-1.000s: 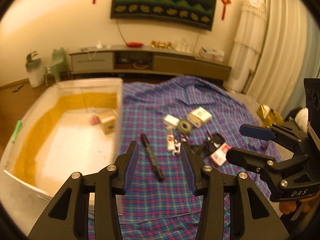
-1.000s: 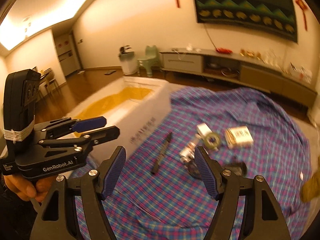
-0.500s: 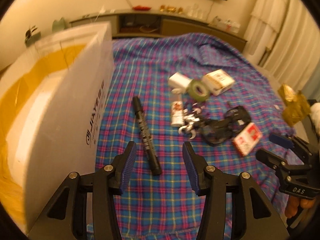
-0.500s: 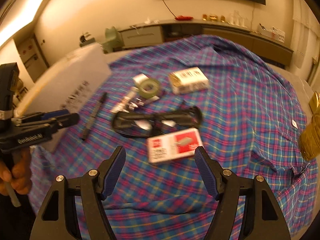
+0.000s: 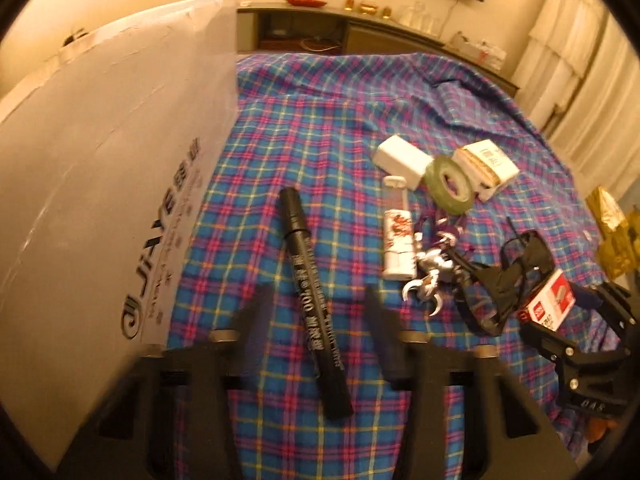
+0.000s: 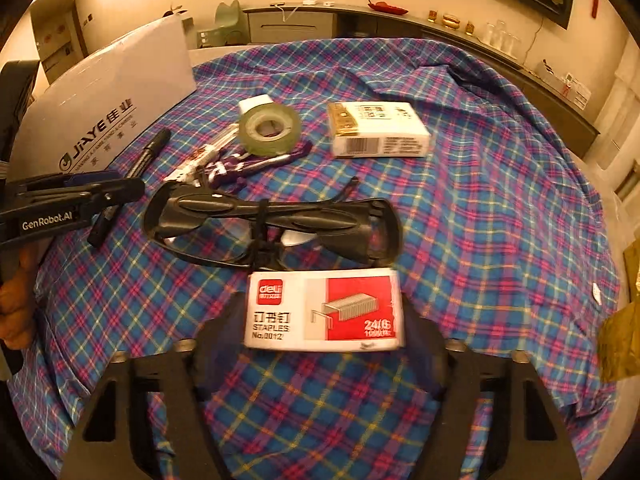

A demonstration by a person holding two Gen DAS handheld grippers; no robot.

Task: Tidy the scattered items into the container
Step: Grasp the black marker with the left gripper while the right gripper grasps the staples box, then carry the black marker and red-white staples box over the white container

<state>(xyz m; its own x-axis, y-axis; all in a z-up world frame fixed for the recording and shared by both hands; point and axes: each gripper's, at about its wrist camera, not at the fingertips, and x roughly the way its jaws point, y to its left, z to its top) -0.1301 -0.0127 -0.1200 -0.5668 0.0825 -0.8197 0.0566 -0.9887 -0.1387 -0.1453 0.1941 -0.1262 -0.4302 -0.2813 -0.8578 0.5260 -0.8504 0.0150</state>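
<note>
- Left gripper [image 5: 316, 312]: the jaws are closing, w/ the black felt marker pen [image 5: 312, 300] lying between them on the cloth. The pads are not on it yet.
- Right gripper [image 6: 320, 316]: the jaws are also closing, and the small red-and-white cardboard staples box [image 6: 322, 310] is between them. The pads seem just beside the box ends, but the blur is strong there, so I cannot confirm contact.
- The container, a big white cardboard box [image 5: 120, 200] w/ a printed logo, stands near the marker, on its left side.
- To do the step well, I think: keep the left pads square across the marker's middle so it does not swing. Grip the staples box evenly on its short ends (it is flat and may tip out), then lift straight up, bc the black plastic glasses [image 6: 272, 224] lie just beside its far edge.
- Surface: a blue-and-pink plaid cloth [image 5: 320, 120], wrinkled at the far side. It is soft, so the pads may catch fabric if pushed too deep.
- Also on it: a green tape roll [image 6: 270, 128] and a white carton w/ barcode [image 6: 378, 130].
- Room: a low grey TV cabinet [image 6: 292, 24] along the far wall, pale curtains [image 5: 580, 60] and warm dim light.
</note>
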